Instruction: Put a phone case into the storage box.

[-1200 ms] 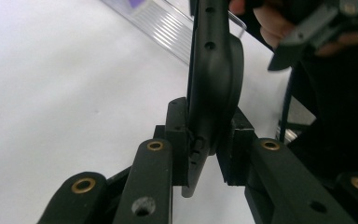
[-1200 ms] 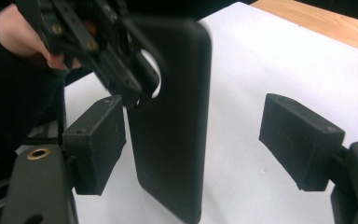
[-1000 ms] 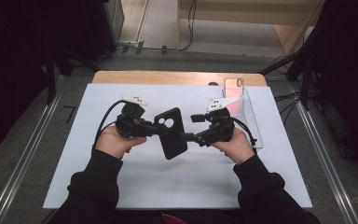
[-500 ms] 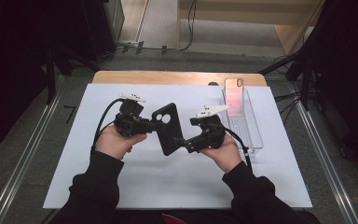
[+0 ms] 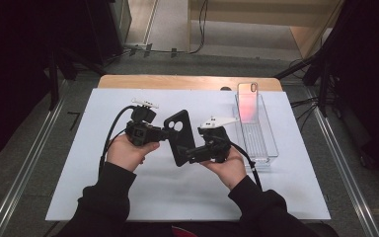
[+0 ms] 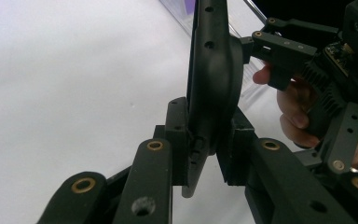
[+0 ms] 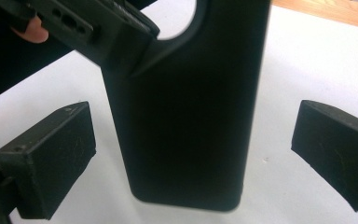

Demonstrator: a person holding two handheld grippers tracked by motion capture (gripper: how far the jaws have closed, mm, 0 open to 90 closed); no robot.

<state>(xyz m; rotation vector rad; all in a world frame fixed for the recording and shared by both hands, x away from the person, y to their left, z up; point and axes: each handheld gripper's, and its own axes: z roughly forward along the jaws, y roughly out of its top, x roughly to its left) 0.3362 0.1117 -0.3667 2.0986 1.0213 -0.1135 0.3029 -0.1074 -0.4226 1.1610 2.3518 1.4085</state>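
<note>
One claw, my left point(image 6: 205, 154), is pinching the phone case point(image 5: 178, 136) by its edge (thin hold); my right claw point(image 7: 191, 158) is gaping wide around it, so I'm risking a slip.

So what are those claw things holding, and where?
The left gripper pinches the black phone case at its edge near the camera hole. The right gripper is open around its other end, not touching.

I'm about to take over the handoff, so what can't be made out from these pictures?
- High view: whether the right claw touches the black phone case; too small.
- Left claw view: the case's top, cut by the upper edge.
- Right claw view: the left claw grip, cut off and blurred.
- High view: the phone details in the clear tray; too small.
</note>
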